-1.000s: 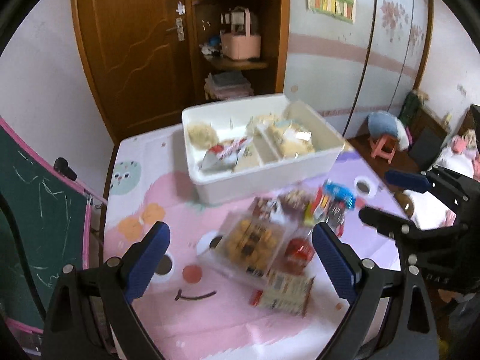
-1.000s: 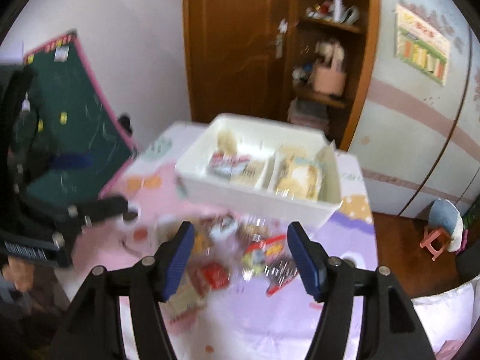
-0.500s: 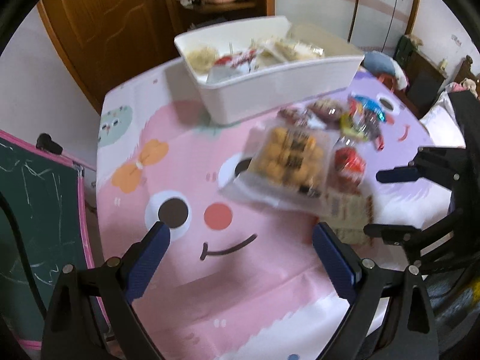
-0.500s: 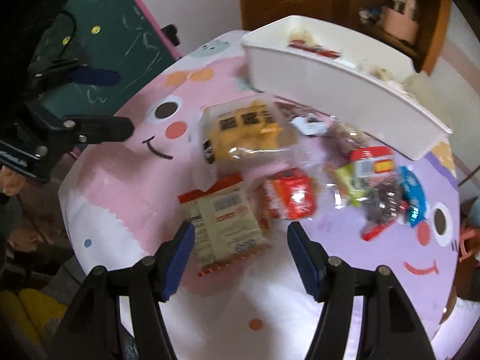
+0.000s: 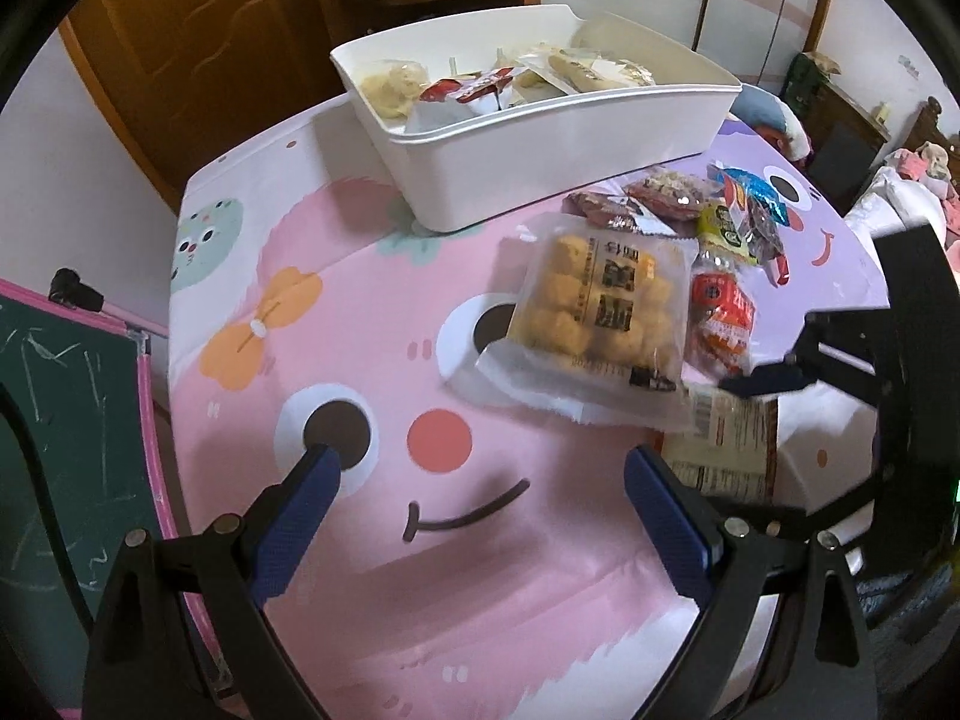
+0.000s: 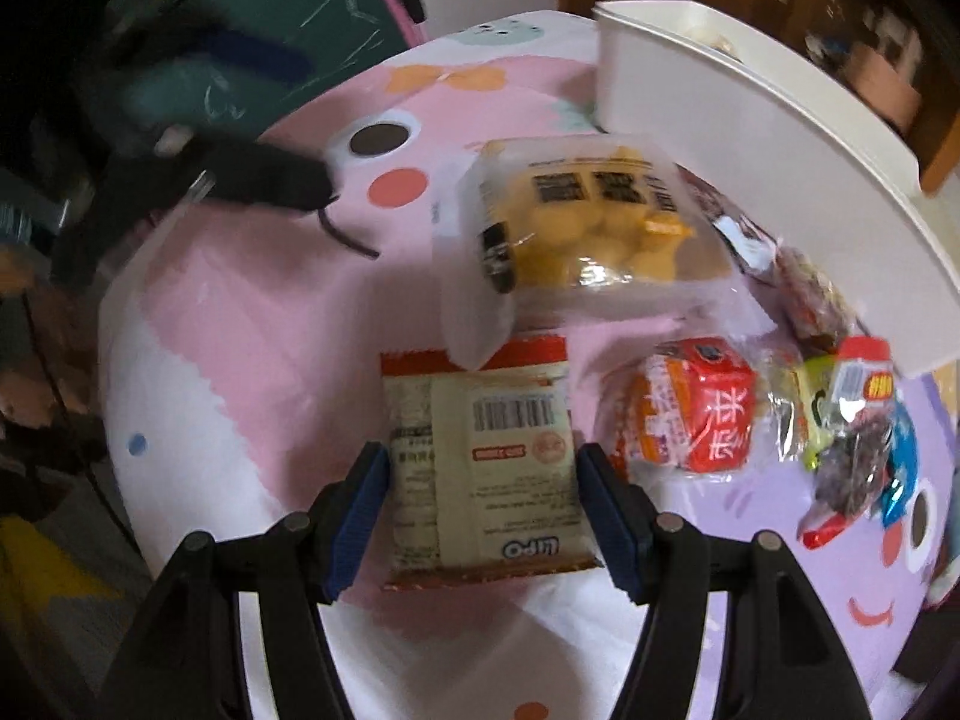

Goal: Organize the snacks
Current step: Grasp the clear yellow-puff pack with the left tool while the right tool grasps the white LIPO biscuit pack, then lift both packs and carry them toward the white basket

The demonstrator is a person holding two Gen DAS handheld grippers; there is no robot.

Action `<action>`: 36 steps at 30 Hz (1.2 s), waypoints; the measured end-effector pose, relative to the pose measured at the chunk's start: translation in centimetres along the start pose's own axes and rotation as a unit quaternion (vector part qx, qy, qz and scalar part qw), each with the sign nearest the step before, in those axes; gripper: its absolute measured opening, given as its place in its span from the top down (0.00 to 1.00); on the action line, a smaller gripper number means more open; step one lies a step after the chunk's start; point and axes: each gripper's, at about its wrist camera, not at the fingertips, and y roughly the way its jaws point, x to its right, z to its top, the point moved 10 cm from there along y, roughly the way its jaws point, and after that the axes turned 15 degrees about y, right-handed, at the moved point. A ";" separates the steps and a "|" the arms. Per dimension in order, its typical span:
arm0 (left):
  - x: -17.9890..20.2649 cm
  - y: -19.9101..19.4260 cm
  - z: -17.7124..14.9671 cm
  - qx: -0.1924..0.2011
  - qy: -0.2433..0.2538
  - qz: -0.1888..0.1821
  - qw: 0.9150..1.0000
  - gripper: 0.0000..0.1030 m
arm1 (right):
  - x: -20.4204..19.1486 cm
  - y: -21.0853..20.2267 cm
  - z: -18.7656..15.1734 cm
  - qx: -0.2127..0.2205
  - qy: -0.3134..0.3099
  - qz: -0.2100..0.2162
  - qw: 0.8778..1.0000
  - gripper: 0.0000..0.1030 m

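A white bin (image 5: 558,138) with several snack packs inside stands at the far side of the pink table; it also shows in the right wrist view (image 6: 750,120). Loose snacks lie in front of it: a clear pack of yellow balls (image 5: 600,306) (image 6: 594,222), a red pack (image 5: 720,312) (image 6: 690,414), and a cream-and-red cracker pack (image 6: 486,456) (image 5: 726,450). My right gripper (image 6: 483,510) is open, its jaws on either side of the cracker pack. My left gripper (image 5: 480,516) is open and empty over the bare tablecloth.
More small wrapped snacks (image 5: 732,216) lie right of the yellow pack, near the bin. A green chalkboard (image 5: 60,420) stands left of the table. A wooden door and shelf (image 5: 240,30) are behind the bin. The table's front edge is near both grippers.
Both grippers have come down and closer to the table. The right gripper has moved in over the cracker pack, which now lies between its fingers. Both stayed open.
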 end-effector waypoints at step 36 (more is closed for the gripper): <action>5.4 10.2 7.5 -0.062 0.000 -0.072 0.995 0.32 | 11.1 -6.5 -2.6 0.052 0.215 0.054 0.974 0.55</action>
